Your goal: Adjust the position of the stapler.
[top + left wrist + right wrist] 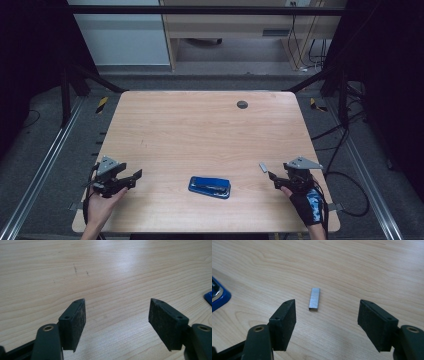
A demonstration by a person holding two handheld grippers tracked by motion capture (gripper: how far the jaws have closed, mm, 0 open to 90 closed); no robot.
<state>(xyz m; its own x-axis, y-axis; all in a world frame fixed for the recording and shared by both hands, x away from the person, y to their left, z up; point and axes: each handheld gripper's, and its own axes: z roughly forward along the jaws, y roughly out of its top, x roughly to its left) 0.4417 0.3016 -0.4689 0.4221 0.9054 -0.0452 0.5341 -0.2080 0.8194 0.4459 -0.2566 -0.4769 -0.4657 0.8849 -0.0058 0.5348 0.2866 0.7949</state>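
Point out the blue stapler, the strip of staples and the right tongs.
blue stapler (209,186), high view, middle of its top face.
strip of staples (314,298), right gripper view, middle of its upper side.
right tongs (327,320), right gripper view, midway between the open fingertips.

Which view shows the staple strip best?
Right gripper view: the staple strip lies close up on the table, ahead of the open right gripper. In the high view it is a small grey sliver.
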